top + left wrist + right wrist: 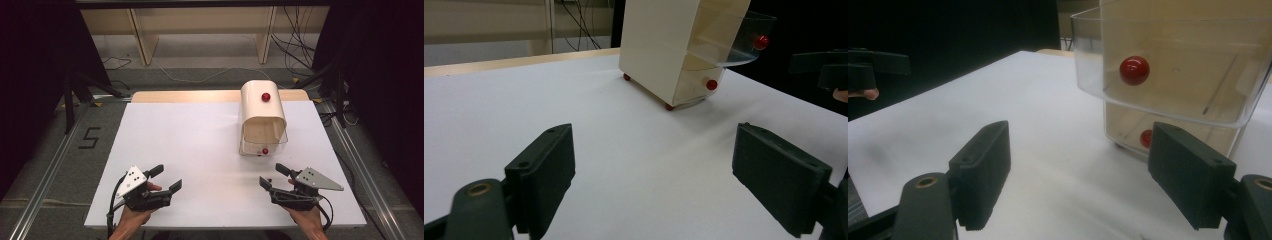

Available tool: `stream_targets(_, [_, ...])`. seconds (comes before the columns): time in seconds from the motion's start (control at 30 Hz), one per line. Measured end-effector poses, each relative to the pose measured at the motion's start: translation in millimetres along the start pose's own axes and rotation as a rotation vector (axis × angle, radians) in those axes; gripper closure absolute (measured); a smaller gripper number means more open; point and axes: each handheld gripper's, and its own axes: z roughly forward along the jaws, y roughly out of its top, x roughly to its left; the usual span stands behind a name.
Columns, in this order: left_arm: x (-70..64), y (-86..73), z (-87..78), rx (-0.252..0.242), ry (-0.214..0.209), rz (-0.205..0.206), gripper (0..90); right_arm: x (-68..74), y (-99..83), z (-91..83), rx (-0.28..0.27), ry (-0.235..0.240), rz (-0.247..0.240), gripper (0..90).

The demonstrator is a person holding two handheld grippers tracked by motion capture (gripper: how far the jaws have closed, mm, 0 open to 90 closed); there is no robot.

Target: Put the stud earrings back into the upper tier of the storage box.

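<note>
Two tools are in my hands, both spread wide with nothing between the jaws: my left tool rests low over the near left of the white desk, my right tool over the near right. What I am working toward is the small cream plastic cabinet with clear drawers and red ball knobs, standing on the right half of the desk, toward the far side, just beyond my right tool and well apart from the left one.

In the right gripper view the upper clear drawer juts forward of the cabinet body, its red knob facing me; a lower drawer sits flush, its red knob partly hidden behind my jaw. Small red feet show under the cabinet in the left gripper view.

I judge the cabinet to be light, thin-walled and stiff, so it would likely skid on the smooth desk if I pulled a drawer without bracing it. The clear plastic looks slick and could crack under a hard squeeze. The knob is the natural hold, but it is round, glossy and small, so I would close squarely on it. My left tool could steady the cream side wall.
</note>
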Motion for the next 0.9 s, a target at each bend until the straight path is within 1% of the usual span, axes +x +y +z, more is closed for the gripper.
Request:
stream_targets(0.57, [-0.1,0.1,0.1,0.0,0.001,-0.001,16.8,-1.1,-0.3,1.0,0.004,-0.007,-0.002,25.7])
stream_targets(0.7, [0.0,0.1,0.1,0.0,0.002,-0.002,16.7,-1.5,-0.3,1.3,0.012,-0.009,0.003,25.7])
stream_targets(0.73, [0.0,0.2,0.1,0.0,0.002,-0.001,16.8,-2.1,-0.3,1.8,0.013,-0.011,-0.001,25.6])
stream_targets(0.9, [0.0,0.2,0.1,0.0,0.002,-0.002,16.7,-6.9,0.3,2.8,0.047,-0.029,0.002,25.7])
